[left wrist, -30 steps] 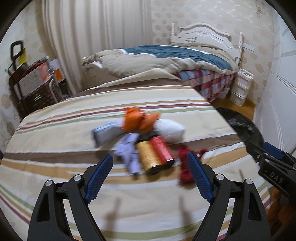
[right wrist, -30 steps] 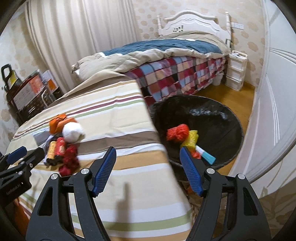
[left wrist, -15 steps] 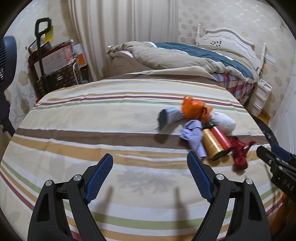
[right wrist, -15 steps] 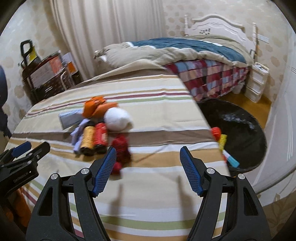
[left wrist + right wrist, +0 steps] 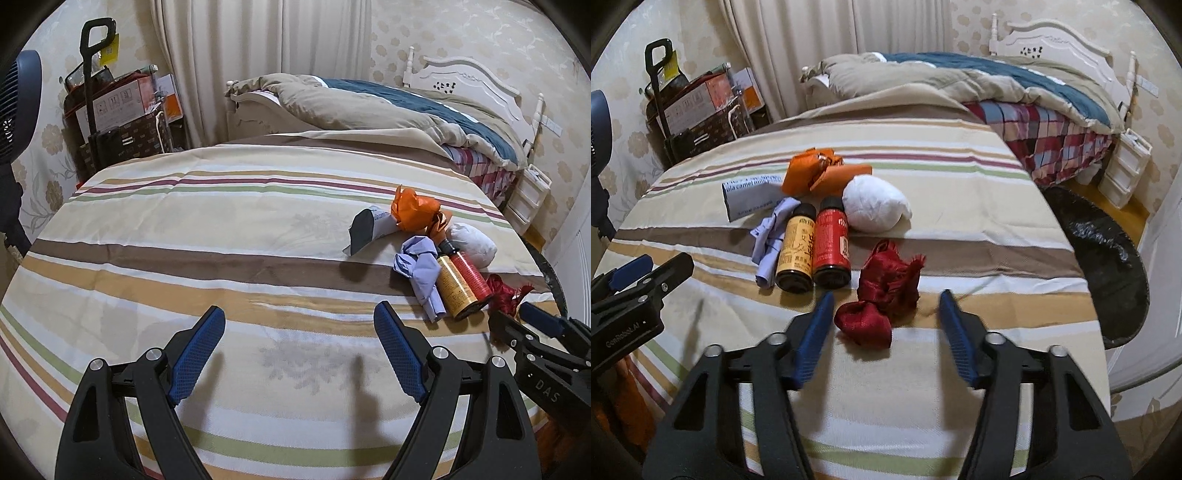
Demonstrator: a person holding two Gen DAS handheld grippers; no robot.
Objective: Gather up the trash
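Reaching for the red ribbon
Right tongs (image 5: 884,301) gape over red ribbon (image 5: 882,291); left tongs (image 5: 299,325) released, idle; next: close, then lift.

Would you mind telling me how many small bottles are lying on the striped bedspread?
2. The yellow bottle and the red bottle lie side by side, touching, between the lilac wrapper and the red ribbon. None seems hidden.

Striped bedspread (image 5: 960,206) – cream, brown, green; red ribbon (image 5: 882,291), orange bag (image 5: 820,173), white wad (image 5: 875,203).
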